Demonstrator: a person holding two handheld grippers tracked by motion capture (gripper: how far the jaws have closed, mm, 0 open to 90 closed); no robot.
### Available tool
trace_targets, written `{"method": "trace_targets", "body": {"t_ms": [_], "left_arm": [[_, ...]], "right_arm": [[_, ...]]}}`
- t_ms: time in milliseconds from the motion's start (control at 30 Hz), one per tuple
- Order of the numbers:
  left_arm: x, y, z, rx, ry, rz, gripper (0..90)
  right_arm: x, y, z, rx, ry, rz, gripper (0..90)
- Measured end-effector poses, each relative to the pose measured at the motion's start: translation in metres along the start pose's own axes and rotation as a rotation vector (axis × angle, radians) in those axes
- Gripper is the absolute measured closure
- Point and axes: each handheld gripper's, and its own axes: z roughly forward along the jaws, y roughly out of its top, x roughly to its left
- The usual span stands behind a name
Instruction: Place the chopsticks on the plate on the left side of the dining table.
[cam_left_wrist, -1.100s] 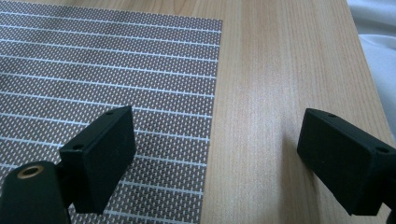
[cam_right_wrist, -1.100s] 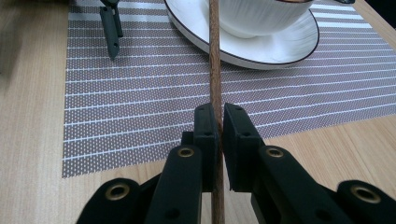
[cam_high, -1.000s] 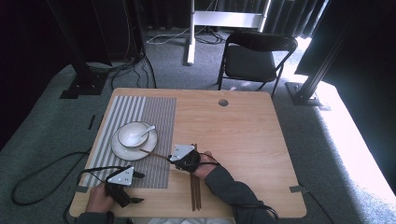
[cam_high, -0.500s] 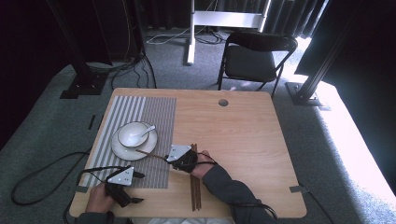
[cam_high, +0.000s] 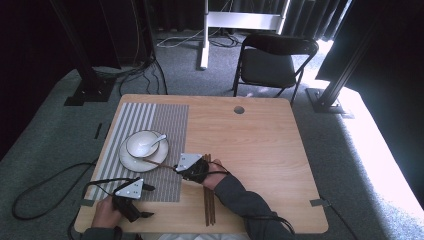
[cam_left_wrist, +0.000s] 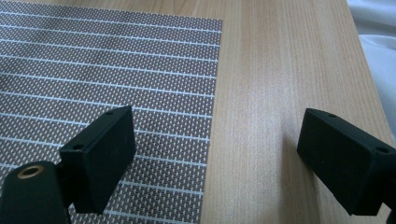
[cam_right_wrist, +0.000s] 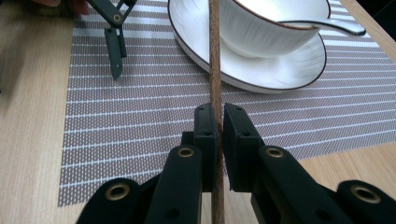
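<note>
My right gripper (cam_right_wrist: 219, 112) is shut on a brown wooden chopstick (cam_right_wrist: 215, 65) whose far end reaches over the rim of a white plate (cam_right_wrist: 285, 74). On the plate stands a white bowl (cam_right_wrist: 261, 28) with a spoon (cam_right_wrist: 327, 25) in it. In the high view, the right gripper (cam_high: 177, 168) sits just right of the plate (cam_high: 131, 159), at the edge of the striped grey placemat (cam_high: 165, 120). More chopsticks (cam_high: 209, 205) lie on the bare wood under the right forearm. My left gripper (cam_left_wrist: 219, 140) is open over the placemat's edge, nothing between its jaws; it rests near the table's front left corner (cam_high: 131, 201).
The wooden table (cam_high: 260, 150) has a round hole (cam_high: 239, 109) near its far edge. A black chair (cam_high: 277, 60) stands behind it. Cables trail off the table's left side to the floor. The left gripper (cam_right_wrist: 114, 37) lies on the placemat beyond the right jaws.
The right gripper has crept slightly left toward the plate with the chopstick in it. The left gripper has stayed put.
</note>
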Motion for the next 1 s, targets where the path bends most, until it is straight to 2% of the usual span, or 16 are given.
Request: {"method": "trace_targets", "body": {"t_ms": [1000], "left_arm": [[0.000, 0.000, 0.000, 0.000, 0.000, 0.000, 11.7]], "right_arm": [[-0.002, 0.016, 0.014, 0.002, 0.023, -0.019, 84.3]]}}
